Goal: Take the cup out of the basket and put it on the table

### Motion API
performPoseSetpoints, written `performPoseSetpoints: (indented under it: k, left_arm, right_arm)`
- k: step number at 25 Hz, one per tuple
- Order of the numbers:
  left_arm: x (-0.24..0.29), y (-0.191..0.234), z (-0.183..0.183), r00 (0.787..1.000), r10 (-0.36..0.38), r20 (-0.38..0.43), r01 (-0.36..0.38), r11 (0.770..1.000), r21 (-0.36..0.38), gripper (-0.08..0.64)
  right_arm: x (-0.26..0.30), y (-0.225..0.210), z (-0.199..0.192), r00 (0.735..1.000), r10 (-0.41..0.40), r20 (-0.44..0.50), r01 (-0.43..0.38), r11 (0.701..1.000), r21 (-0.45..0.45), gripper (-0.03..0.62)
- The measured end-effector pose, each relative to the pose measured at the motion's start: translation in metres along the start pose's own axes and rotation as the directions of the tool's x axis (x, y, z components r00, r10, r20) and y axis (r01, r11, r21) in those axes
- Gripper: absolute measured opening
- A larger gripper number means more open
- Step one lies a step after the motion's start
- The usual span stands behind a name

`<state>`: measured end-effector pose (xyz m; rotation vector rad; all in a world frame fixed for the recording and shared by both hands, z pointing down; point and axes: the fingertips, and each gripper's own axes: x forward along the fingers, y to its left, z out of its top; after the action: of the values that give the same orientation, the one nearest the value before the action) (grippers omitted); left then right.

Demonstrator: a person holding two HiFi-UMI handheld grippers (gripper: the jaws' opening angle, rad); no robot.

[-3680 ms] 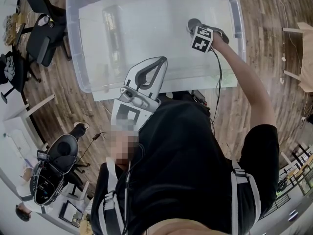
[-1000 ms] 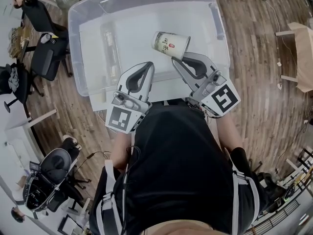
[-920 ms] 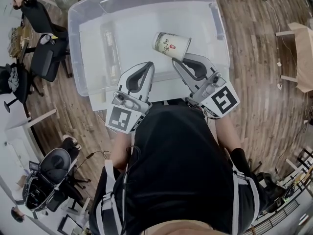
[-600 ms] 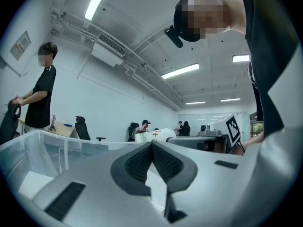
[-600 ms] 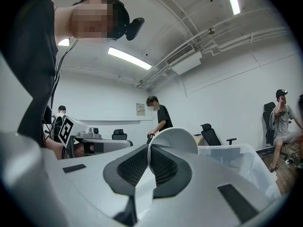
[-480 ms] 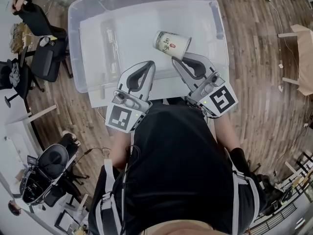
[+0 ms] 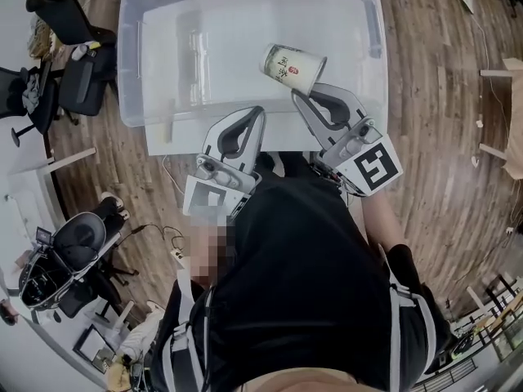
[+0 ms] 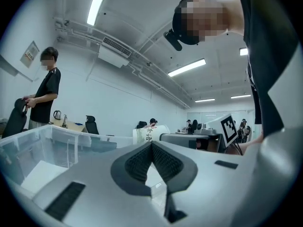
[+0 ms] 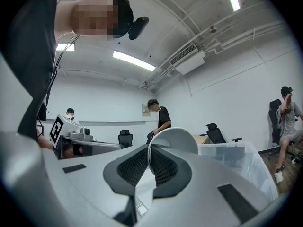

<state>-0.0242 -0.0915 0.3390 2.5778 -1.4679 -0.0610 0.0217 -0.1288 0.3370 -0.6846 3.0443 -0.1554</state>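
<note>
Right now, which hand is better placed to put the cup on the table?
The right gripper: its jaws pinch the rim of the cup, held over the basket. The left gripper is shut and empty.

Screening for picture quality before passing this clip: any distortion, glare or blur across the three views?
Head view: strong fisheye that curves the floorboards, even lighting, cup sharp. Left gripper view: dark round vignette, ceiling strip light blown out, left tongs slightly soft up close. Right gripper view: same vignette and bright strips, cup rim clear.
</note>
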Motion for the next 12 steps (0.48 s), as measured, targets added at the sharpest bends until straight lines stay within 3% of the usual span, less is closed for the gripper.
performPoseSetpoints:
  k: [7, 12]
  left_arm:
    - [-0.034, -0.034, -0.006, 1.0, -0.015, 0.01, 0.015, 1.0, 0.016, 0.018]
    - [-0.097, -0.04, 0.0, 0.999, -0.034, 0.032, 0.033, 0.999, 0.027, 0.018]
  right_arm:
    - [-0.029, 0.033, -0.002, 1.0, -0.022, 0.013, 0.022, 1.0, -0.022, 0.028]
    - [-0.029, 0.094, 0.004, 0.998, -0.053, 0.023, 0.054, 0.998, -0.041, 0.028]
